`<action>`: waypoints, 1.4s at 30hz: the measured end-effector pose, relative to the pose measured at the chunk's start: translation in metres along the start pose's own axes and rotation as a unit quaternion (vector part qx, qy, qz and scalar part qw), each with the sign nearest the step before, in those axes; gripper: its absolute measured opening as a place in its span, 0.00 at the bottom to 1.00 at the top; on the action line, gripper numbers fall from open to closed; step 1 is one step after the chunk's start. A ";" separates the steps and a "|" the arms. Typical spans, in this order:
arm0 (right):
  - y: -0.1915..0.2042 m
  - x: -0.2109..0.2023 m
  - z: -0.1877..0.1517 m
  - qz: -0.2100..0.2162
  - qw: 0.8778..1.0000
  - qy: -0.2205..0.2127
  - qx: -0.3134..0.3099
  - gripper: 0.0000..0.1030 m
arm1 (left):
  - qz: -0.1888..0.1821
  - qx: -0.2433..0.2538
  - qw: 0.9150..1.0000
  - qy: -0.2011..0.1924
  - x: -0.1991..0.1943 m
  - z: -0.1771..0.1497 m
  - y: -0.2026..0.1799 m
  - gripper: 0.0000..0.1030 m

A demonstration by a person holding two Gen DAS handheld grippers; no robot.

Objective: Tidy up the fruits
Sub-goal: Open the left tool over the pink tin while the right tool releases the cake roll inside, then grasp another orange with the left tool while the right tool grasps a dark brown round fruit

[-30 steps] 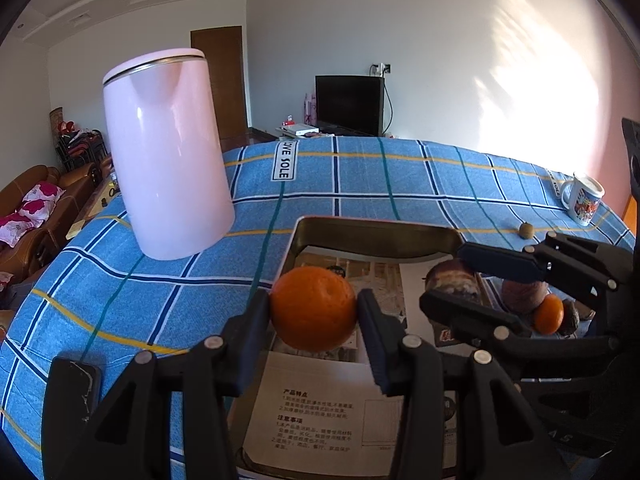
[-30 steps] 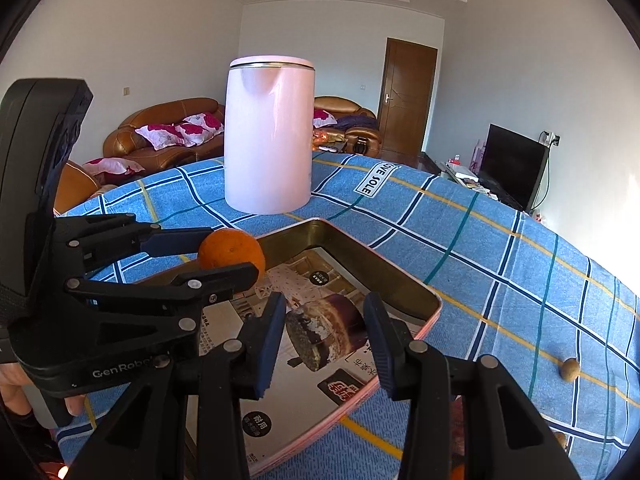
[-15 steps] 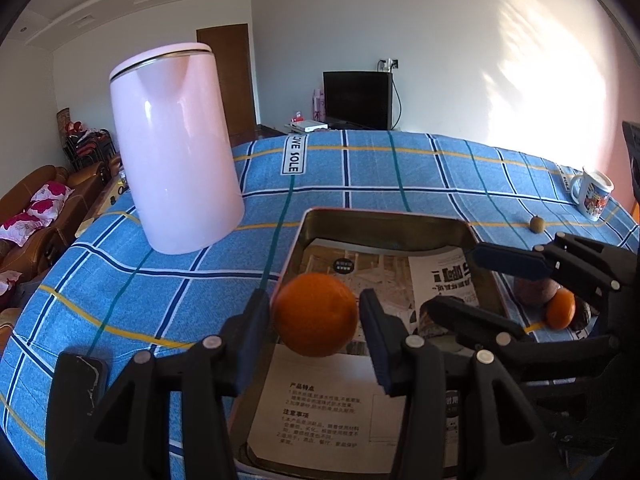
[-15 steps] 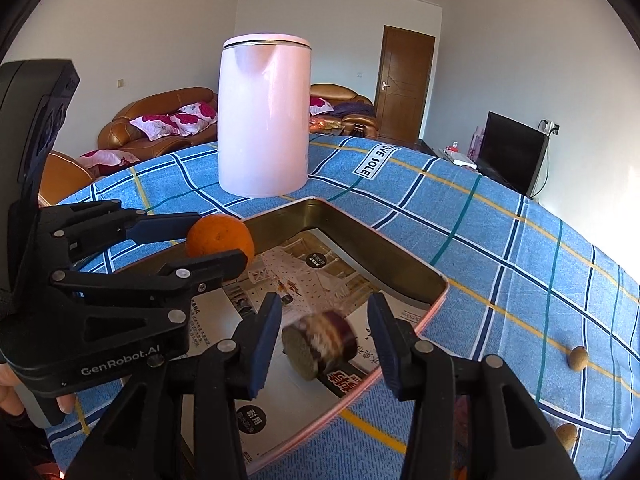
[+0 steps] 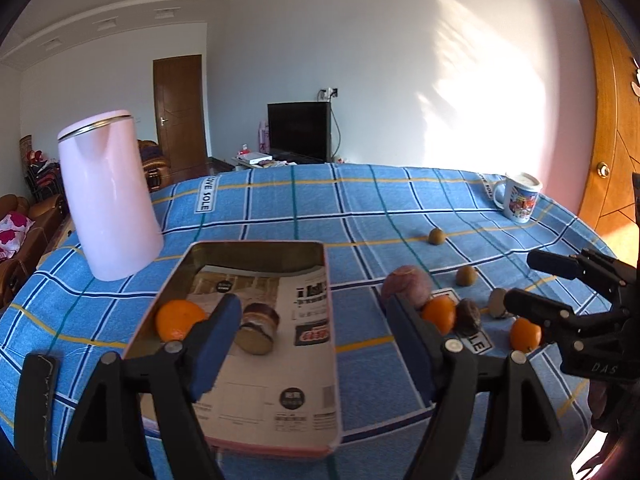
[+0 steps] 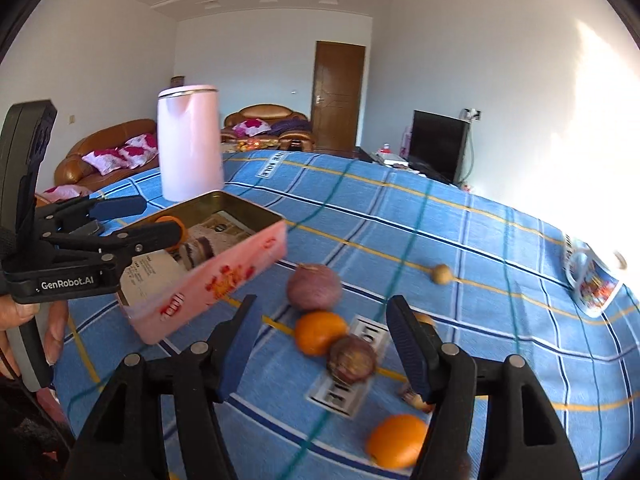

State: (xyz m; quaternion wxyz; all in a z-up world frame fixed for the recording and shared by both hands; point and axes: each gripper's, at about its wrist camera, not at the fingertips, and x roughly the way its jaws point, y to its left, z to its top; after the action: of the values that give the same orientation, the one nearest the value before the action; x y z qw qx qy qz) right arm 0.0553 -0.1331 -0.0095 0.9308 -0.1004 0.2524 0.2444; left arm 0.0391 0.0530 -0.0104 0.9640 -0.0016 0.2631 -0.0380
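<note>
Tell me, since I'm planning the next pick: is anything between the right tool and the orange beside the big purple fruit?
Nothing visible: the open right tool faces the round orange directly, with bare blue checked tablecloth between.

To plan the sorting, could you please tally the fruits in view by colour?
Round orange fruits: 3
Small brown oval fruits: 2
Dark purple-brown round fruits: 2
Large pale purple round fruit: 1
Grey-brown piece, partly hidden: 1
Total: 9
</note>
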 end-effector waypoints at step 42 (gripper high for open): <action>-0.096 -0.019 -0.075 0.022 0.991 0.092 0.097 0.34 | -0.146 0.123 0.977 0.099 0.043 -0.023 -0.159 0.74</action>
State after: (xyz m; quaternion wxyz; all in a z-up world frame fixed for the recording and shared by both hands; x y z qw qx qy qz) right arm 0.0580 -0.2471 -0.0578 0.9034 -0.0266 0.3619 0.2286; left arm 0.0529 -0.1088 -0.0488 0.9100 0.0821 0.3477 -0.2104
